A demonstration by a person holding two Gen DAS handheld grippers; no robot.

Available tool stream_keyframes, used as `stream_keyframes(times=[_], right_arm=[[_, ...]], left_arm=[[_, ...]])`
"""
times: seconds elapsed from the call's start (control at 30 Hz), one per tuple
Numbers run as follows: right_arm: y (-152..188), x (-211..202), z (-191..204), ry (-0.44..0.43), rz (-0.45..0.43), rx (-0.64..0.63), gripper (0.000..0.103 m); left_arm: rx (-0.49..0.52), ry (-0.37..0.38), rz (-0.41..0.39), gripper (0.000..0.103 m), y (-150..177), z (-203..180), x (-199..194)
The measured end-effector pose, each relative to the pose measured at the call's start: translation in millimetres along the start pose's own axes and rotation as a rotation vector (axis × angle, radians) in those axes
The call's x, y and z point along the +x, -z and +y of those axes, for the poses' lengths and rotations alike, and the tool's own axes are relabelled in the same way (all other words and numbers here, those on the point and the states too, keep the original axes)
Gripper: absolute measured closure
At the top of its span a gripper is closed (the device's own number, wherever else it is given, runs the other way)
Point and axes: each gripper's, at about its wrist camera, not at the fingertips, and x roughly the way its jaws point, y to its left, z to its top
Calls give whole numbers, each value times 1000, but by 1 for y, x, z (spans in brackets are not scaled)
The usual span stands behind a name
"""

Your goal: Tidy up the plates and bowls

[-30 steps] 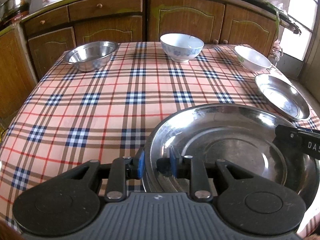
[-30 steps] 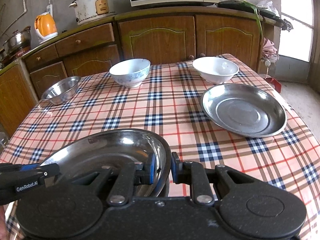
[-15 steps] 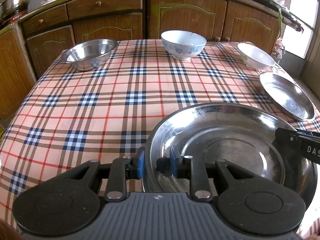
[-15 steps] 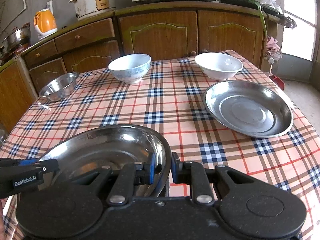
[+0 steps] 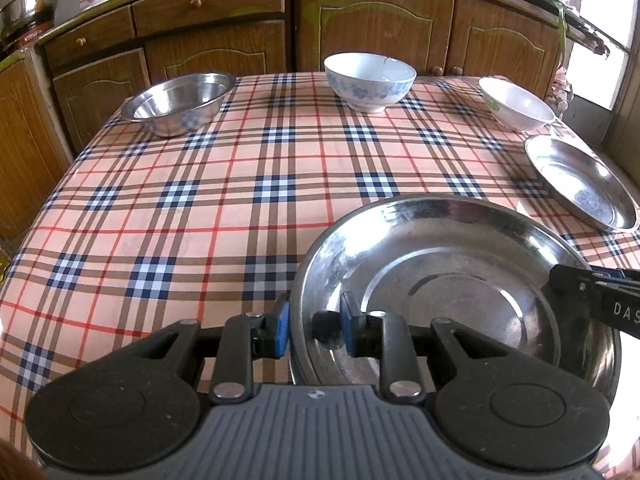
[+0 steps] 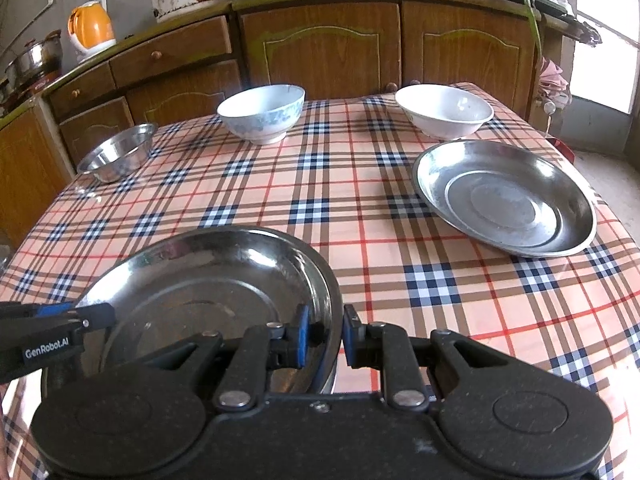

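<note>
Steel plate (image 5: 460,280) at tablecloth's (image 5: 200,200) near edge: light, stiff, slippery; pinched at opposite rims by left gripper (image 5: 314,328) and right gripper (image 6: 323,338).

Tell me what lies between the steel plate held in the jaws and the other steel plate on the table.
Nothing: in the right wrist view only bare checked tablecloth separates the held plate from the second plate.

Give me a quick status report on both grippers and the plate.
Left gripper and right gripper both shut on near steel plate, opposite rims. Second steel plate ahead-right. Path between them unobstructed.
</note>
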Motion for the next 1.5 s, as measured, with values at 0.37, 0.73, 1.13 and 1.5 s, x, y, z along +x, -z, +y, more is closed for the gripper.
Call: stream_keyframes(times=[0.37, 0.73, 1.13, 1.5], right_arm=[[3, 1, 1, -7, 16, -12, 74], [0, -9, -3, -22, -6, 8, 74], [-30, -49, -37, 22, -120, 47, 55], [-51, -74, -91, 112, -197, 88, 43]], left_arm=[[0, 2, -8, 75, 0, 0, -2], [-47, -3, 2, 75, -1, 10, -5], [-36, 96, -71, 58, -36, -20, -40], [18, 194, -101, 52, -63, -80, -48]])
